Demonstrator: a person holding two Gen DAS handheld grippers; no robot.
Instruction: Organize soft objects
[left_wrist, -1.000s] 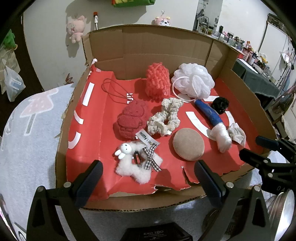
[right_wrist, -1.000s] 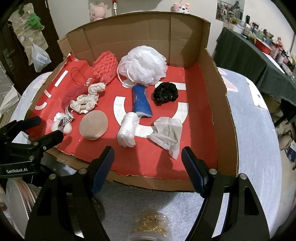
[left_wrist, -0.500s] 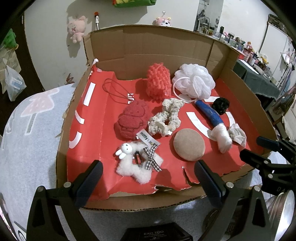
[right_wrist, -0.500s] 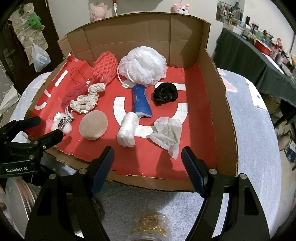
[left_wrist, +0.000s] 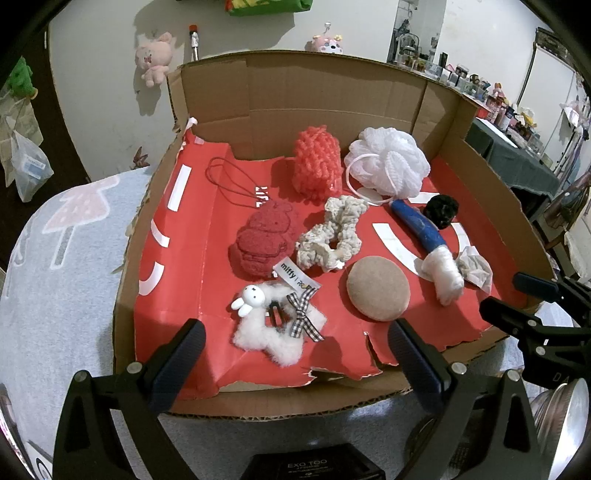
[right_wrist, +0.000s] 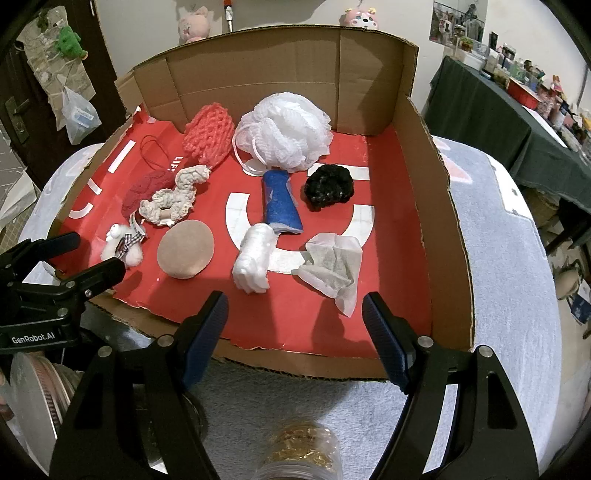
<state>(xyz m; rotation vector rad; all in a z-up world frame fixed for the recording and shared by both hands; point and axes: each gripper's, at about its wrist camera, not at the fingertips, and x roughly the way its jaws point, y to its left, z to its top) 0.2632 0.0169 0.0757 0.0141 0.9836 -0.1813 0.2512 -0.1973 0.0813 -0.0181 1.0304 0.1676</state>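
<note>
Both my grippers, left gripper (left_wrist: 291, 354) and right gripper (right_wrist: 295, 328), spread wide, gripping nothing, at cardboard box (right_wrist: 436, 206) front edge. Soft objects all inside: bath pouf (right_wrist: 284, 133), scrunchie (left_wrist: 332, 236), powder puff (left_wrist: 376, 288). Sorted or awaiting sorting: cannot tell.

We hold our left gripper (left_wrist: 291, 354) level, its two fingers spread wide with nothing between the pads (left_wrist: 177, 360). Our right gripper (right_wrist: 295, 332) sits the same way, fingers parted and empty, blue pads (right_wrist: 207, 332) facing each other. Each tool shows in the other's view: the right gripper pokes in at the left camera's right edge, the left gripper at the right camera's left edge, side by side.
</note>
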